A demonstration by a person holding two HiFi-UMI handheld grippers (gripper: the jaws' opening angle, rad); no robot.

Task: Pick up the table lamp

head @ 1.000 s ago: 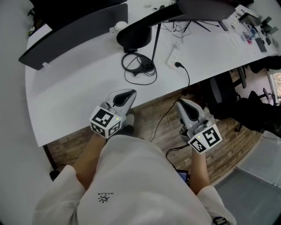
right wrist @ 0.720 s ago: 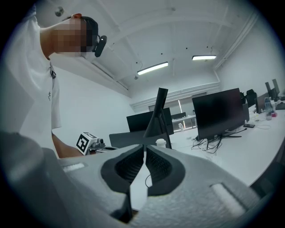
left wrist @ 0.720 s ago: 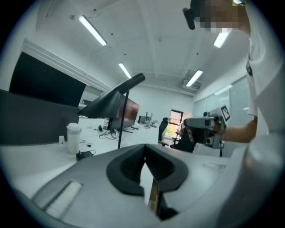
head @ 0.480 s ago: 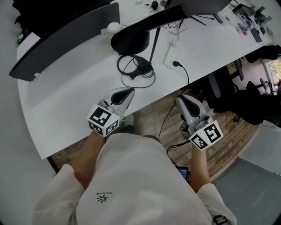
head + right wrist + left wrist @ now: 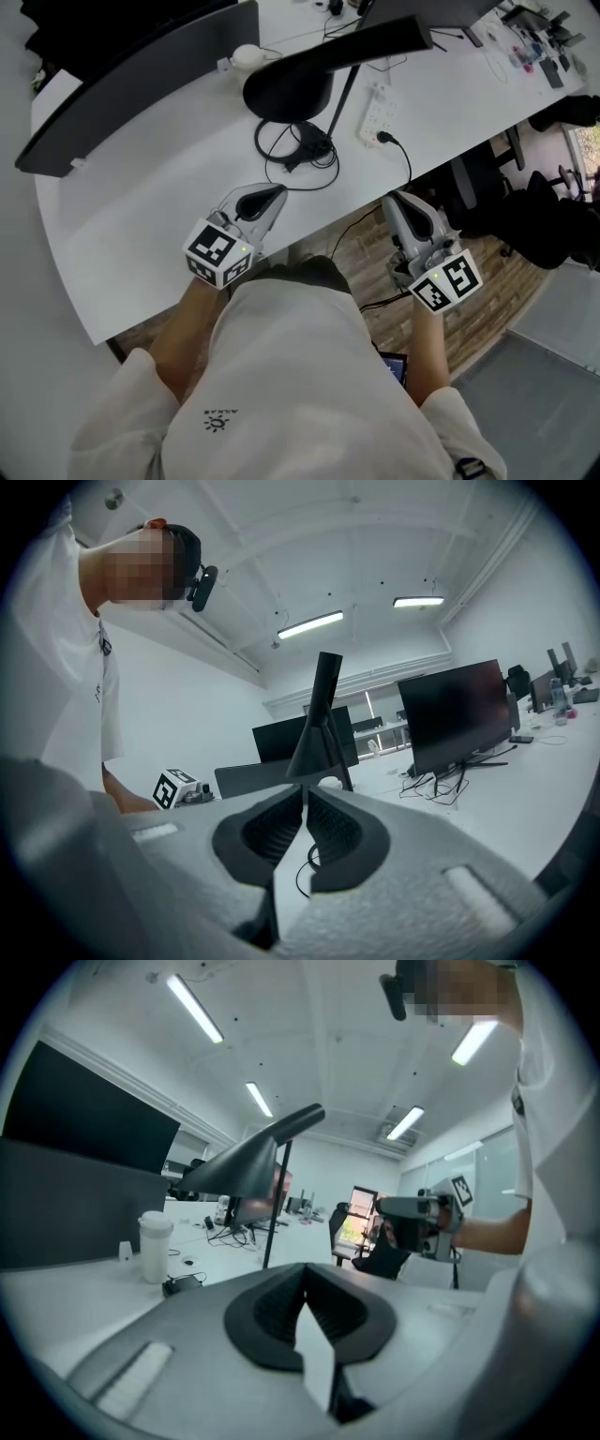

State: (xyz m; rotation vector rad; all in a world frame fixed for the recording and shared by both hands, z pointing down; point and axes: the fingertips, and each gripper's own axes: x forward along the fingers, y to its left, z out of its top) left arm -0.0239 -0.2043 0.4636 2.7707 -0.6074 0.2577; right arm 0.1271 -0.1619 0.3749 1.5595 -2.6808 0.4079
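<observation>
Reach toward 12 o'clock for the lamp (image 5: 286,94) on the surface (image 5: 141,216). First spread the pressed-together, empty left hand-held gripper (image 5: 275,195) and right hand-held gripper (image 5: 397,202), then pinch the thin pole (image 5: 340,99).

Ahead of my left gripper (image 5: 265,197) the white table (image 5: 141,216) lies bare as far as the coiled black cable (image 5: 295,150), which sits between me and the table lamp (image 5: 286,92). Its long lamp head (image 5: 375,45) overhangs the base from above. A dark panel (image 5: 131,89) walls off the far left. My right gripper (image 5: 401,204) hangs off the table edge over the floor; a power strip (image 5: 375,111) and its trailing cord (image 5: 405,164) lie just ahead, and a black chair (image 5: 473,192) crowds its right.
</observation>
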